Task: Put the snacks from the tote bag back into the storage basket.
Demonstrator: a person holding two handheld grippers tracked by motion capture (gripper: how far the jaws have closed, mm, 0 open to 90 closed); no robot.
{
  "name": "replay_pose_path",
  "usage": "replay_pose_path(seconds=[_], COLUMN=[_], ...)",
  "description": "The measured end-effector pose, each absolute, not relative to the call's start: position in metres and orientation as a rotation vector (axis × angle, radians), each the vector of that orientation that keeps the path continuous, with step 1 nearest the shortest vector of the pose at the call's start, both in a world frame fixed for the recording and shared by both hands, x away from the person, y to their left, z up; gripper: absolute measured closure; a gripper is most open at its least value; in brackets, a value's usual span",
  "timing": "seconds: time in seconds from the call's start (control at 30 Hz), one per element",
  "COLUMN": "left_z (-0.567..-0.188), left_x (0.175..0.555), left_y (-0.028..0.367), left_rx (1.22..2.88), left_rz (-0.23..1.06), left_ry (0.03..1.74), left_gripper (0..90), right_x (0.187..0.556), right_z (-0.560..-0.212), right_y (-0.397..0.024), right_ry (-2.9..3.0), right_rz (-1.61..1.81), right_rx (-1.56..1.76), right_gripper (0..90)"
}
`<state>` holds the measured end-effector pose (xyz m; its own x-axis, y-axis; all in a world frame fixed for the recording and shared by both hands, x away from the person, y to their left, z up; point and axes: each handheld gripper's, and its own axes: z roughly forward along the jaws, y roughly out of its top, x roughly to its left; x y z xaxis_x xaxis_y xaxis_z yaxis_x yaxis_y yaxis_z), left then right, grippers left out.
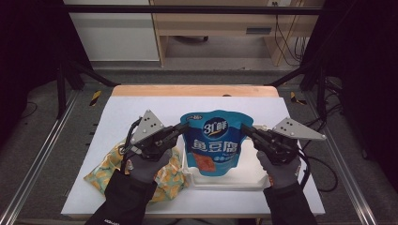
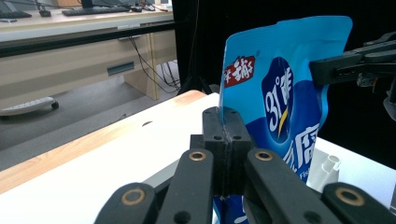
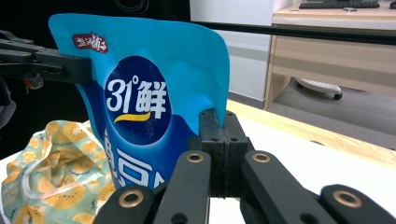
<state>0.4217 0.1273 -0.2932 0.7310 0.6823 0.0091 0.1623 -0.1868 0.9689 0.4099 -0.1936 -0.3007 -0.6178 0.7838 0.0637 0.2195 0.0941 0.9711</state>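
Both sets of jaws are clamped tight on the blue snack pouch: the left gripper pinches its left edge, the right gripper its right edge, and the bag hangs upright between them above the white tray on the worktop. By my reckoning the pick-up is done and the setting down is what's left, with the pouch's bottom low over the tray; whether it touches, I can't tell from up here. The left gripper view gives the pouch's side seam running straight into the shut jaws, with the other gripper biting the far edge. The right gripper view offers what that one lacks: the yellow patterned bag lying beyond the pouch. The high view alone places that bag under the person's left forearm, beside the tray.
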Motion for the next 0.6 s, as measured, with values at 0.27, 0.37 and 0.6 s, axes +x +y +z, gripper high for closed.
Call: replay_pose_path(seconds=[0.27,0.37,0.6], left_z=[-0.304,-0.309,-0.317], left_x=[0.423,0.423,0.423], left_y=[0.128,0.129,0.135], left_rx=[1.756,1.757,1.764], left_rz=[0.536,0.53,0.526], left_ry=[0.687,0.696,0.709], left_gripper=[90.0,90.0,90.0], right_x=[0.411,0.412,0.414], right_z=[-0.313,-0.317,-0.323], right_y=[-0.193,-0.191,-0.186], right_ry=[1.919,1.928,1.947], right_rz=[1.548,1.543,1.531], right_rx=[0.999,1.008,1.008], right_gripper=[90.0,90.0,90.0])
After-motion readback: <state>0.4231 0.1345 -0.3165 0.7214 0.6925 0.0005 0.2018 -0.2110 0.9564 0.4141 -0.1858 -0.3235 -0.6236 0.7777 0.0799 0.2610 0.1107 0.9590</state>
